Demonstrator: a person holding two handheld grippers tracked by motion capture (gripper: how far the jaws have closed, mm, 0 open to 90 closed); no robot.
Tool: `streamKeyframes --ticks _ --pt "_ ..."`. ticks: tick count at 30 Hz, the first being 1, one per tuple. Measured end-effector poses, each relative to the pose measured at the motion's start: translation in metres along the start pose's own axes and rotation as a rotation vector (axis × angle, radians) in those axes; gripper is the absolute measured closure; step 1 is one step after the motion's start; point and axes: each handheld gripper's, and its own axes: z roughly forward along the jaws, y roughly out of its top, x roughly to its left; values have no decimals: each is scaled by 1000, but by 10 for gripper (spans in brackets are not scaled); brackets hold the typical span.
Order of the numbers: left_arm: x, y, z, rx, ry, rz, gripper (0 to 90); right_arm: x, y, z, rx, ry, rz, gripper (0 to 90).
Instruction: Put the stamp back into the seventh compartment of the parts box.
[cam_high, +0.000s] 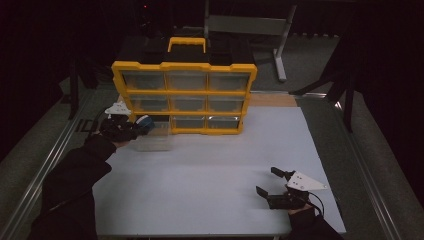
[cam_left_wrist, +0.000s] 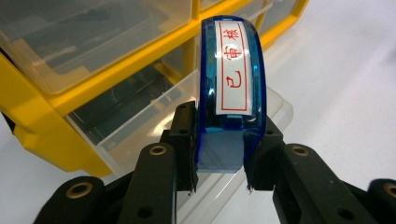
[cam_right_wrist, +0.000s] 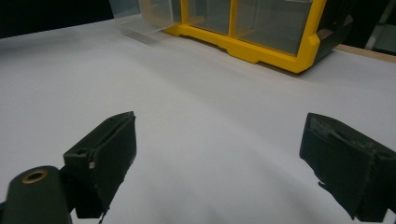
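Note:
My left gripper is shut on a blue translucent block with a white label in red print. It hovers over a clear drawer pulled out from the bottom-left slot of the yellow drawer cabinet. In the high view the left gripper holds the blue block at the cabinet's lower left, above the clear drawer. My right gripper rests open near the mat's front right corner, its jaws wide apart over bare white mat with nothing between them.
The cabinet has a yellow handle and several clear-fronted drawers, and it stands at the back of the white mat. Metal rails run along both table sides. A grey stand sits behind in the dark.

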Motion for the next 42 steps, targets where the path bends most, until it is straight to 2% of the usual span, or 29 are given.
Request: streamKeyframes --ticks 4,6,14,22,23,24,25,26,27,28,31,32,36,39,42 --pt "0 1 6 42 -9 -10 695 0 0 0 0 1 0 110" --pt "0 2 8 47 -6 -10 695 0 0 0 -1 2 1 110" --pt "0 2 17 52 -13 -23 695 0 0 0 -1 2 0 110" --pt "1 4 17 64 11 -25 693 0 0 0 0 1 0 110" --pt "3 4 16 60 6 -40 689 0 0 0 0 1 0 110" --pt "3 4 16 60 6 -40 657 0 0 0 0 1 0 110" --pt "3 4 16 56 7 -58 657 0 0 0 1 1 0 110" --pt "4 5 15 61 -3 -67 603 0 0 0 1 0 -2 110" --pt "3 5 15 67 4 -65 581 0 0 0 1 0 -2 110" --pt "2 6 15 81 3 -67 508 0 0 0 2 0 -2 110" --pt "2 6 14 82 4 -76 412 0 0 0 2 1 0 110" --pt "2 7 13 80 4 -82 412 0 0 0 2 0 -1 110" --pt "0 8 13 95 -5 -94 246 0 0 0 3 1 -4 110" --pt "-3 8 11 89 -14 -94 196 0 0 0 2 1 -3 110" --pt "-4 7 8 85 -12 -83 189 0 0 0 3 1 -4 110"
